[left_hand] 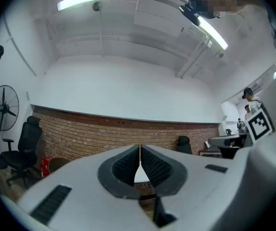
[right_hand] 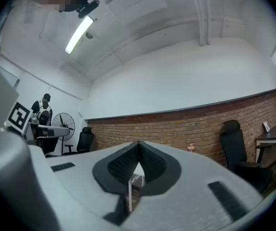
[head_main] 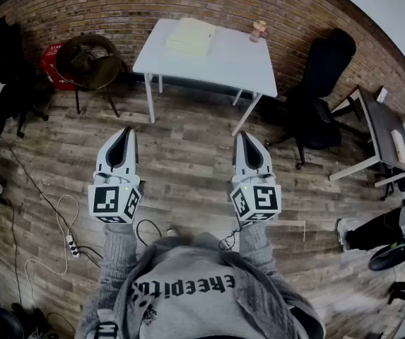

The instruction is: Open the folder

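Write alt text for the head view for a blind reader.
A person holds the left gripper and right gripper, both shut and empty, over a wood floor, facing a white table with a pale yellow folder on it, against a brick wall.

R gripper (right_hand: 138,143) had jaws pressed together, tip to tip. Bkgd: brick wall (right_hand: 186,129), blk chair (right_hand: 234,146) at right, fan (right_hand: 63,124) & person (right_hand: 44,107) at left.

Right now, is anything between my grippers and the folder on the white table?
Nothing visible does. Only wooden floor lies between the left gripper, the right gripper and the table. The folder lies on it, with the small figure apart, to the folder's right.
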The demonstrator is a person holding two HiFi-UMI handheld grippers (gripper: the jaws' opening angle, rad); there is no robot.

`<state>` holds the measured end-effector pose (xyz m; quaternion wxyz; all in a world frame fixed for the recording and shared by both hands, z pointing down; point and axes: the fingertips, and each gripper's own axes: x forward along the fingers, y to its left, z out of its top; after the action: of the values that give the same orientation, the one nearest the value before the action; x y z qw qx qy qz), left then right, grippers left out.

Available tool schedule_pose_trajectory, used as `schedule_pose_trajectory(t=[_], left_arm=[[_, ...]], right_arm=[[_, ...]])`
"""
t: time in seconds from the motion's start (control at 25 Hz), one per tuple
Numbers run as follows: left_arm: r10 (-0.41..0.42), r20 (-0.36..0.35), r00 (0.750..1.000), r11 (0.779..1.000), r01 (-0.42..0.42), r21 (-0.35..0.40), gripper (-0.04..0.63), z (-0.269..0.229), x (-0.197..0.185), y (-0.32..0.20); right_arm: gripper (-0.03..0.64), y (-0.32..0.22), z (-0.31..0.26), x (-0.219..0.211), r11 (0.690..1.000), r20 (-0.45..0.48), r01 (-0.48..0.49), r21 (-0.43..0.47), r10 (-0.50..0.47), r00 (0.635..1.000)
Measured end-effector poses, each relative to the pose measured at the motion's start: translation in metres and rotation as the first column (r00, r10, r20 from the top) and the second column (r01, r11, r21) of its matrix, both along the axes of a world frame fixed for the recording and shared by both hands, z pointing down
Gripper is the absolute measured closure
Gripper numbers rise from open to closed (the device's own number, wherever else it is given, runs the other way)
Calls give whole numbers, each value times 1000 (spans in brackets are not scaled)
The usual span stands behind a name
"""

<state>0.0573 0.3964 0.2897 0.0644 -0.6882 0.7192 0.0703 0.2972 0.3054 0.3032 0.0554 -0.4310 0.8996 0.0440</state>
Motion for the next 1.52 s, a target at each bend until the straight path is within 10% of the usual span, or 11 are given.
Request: schedule_pose_trajectory(t=[1.52], left_arm=[[51,-33,998,998,-52,-24,583,16,-4,-66]], right_arm=[[614,-52,13,-10,1000,-24,-15,-16,15,1000]])
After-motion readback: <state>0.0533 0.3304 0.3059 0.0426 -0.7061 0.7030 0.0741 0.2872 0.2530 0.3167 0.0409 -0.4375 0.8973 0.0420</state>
